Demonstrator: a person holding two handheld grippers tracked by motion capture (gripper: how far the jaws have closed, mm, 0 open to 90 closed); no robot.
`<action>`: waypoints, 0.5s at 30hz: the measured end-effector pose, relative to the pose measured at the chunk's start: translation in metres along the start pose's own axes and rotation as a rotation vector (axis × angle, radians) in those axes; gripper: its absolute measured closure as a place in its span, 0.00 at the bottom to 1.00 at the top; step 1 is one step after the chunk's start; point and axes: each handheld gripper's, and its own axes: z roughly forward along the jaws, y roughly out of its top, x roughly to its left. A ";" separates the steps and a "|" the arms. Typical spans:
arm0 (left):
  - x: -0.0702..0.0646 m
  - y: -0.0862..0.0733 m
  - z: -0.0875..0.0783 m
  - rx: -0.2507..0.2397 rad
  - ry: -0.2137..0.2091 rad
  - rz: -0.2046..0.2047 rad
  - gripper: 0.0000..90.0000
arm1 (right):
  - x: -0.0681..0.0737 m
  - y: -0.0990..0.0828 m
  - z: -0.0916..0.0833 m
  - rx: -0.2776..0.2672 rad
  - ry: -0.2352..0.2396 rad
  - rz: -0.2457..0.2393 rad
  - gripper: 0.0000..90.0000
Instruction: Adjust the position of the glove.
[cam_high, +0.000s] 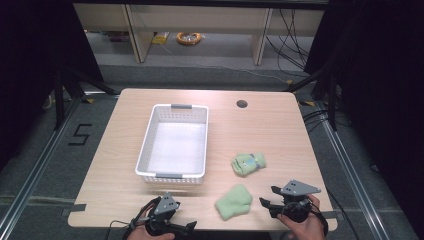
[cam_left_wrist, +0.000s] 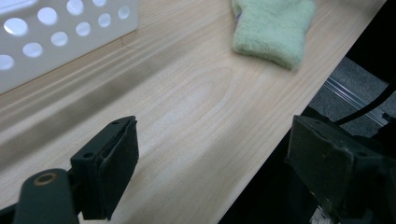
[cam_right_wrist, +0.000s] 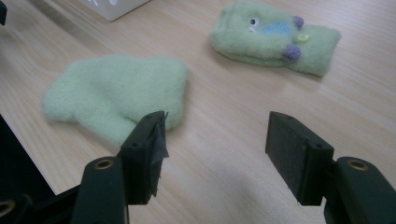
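**High view: two green mittens lie between the grippers and the basket**

High view shows a pale wooden table (cam_high: 125, 165) with a white perforated plastic basket (cam_high: 145, 150) standing left of centre, its handles at the near and far ends. To its right lies a fuzzy green mitten with a stitched face and purple buttons (cam_high: 248, 163). Nearer the front edge lies a plain fuzzy green mitten (cam_high: 233, 201), apart from the first.

The right gripper (cam_high: 267, 204) is held in a hand (cam_high: 305, 225) at the front right corner, its jaws pointing left toward the plain mitten. In the right gripper view the jaws stand released with bare wood between them; the plain mitten sits just past the left jaw, the decorated one farther off to the right. Nothing lies between this gripper and the plain mitten.

The left gripper (cam_high: 187, 227) hangs at the table's front edge, below the basket. In the left gripper view its jaws are spread wide and grasp nothing; one jaw is over the wood, the other past the edge. A round cable hole (cam_high: 242, 104) marks the far side.
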 end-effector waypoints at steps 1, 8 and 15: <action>0.001 0.001 0.000 0.002 0.002 0.021 0.18 | 0.001 0.000 0.000 -0.004 0.008 -0.001 0.46; 0.000 0.001 0.000 0.002 -0.004 0.024 0.18 | 0.002 0.002 -0.001 -0.008 0.011 -0.029 0.47; 0.000 0.002 0.001 0.011 -0.011 0.027 0.18 | 0.005 0.004 -0.001 -0.009 0.024 -0.027 0.47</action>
